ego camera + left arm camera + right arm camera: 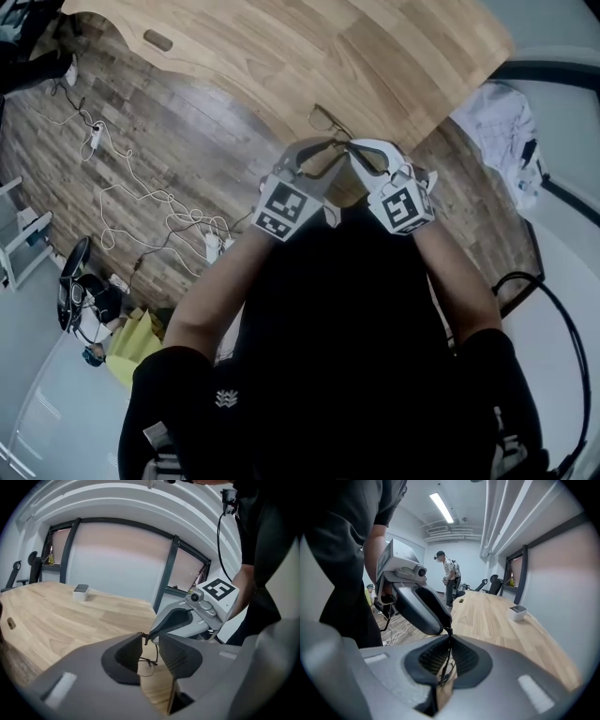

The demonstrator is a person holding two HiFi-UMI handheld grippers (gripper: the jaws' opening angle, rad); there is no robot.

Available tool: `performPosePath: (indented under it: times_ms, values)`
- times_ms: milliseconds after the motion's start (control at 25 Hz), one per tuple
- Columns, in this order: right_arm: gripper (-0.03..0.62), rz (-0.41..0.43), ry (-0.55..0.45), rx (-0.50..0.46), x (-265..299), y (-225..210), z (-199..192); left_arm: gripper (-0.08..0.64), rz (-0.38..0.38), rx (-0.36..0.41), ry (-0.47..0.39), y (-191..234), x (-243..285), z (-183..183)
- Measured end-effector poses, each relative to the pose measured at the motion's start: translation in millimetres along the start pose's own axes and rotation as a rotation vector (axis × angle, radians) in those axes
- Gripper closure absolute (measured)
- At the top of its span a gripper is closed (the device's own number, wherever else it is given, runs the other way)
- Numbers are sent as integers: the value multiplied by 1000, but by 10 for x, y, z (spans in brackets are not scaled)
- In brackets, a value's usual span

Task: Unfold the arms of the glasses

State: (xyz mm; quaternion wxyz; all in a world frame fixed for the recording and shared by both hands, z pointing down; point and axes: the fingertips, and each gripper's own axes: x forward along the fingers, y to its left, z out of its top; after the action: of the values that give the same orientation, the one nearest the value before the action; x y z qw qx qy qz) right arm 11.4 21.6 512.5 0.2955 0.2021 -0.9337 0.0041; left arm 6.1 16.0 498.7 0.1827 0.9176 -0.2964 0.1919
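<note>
The thin wire-framed glasses (327, 119) hang just past both grippers over the near edge of the wooden table (375, 56). My right gripper (449, 641) is shut on the glasses (448, 660), with the dark wire pinched between its ribbed pads. My left gripper (150, 641) stands open; the glasses (149, 660) hang in the gap between its jaws, and neither pad presses on them. The two grippers meet tip to tip: the right gripper (180, 620) comes in from the upper right in the left gripper view. In the head view the left gripper (317, 150) and right gripper (362, 152) sit side by side.
A small white box (81, 591) stands far back on the table, also in the right gripper view as the white box (517, 612). White cables (141, 202) and a yellow object (136, 342) lie on the wooden floor at left. A person (449, 576) stands far off.
</note>
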Motion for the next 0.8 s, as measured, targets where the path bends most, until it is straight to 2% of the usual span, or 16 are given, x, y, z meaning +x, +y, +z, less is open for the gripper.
performPosePath:
  times_ms: [360,600,800]
  values:
    - [575,-33,-29,20,-118,38,-64,442,-80,58,21,-197,33,51]
    - [558,-62,24,11,-203,97,-185,453,-141,110,27,-406,32,87]
    - [551,-78,86,43,-299,192,-400,453,-192,138,29,-607,12,73]
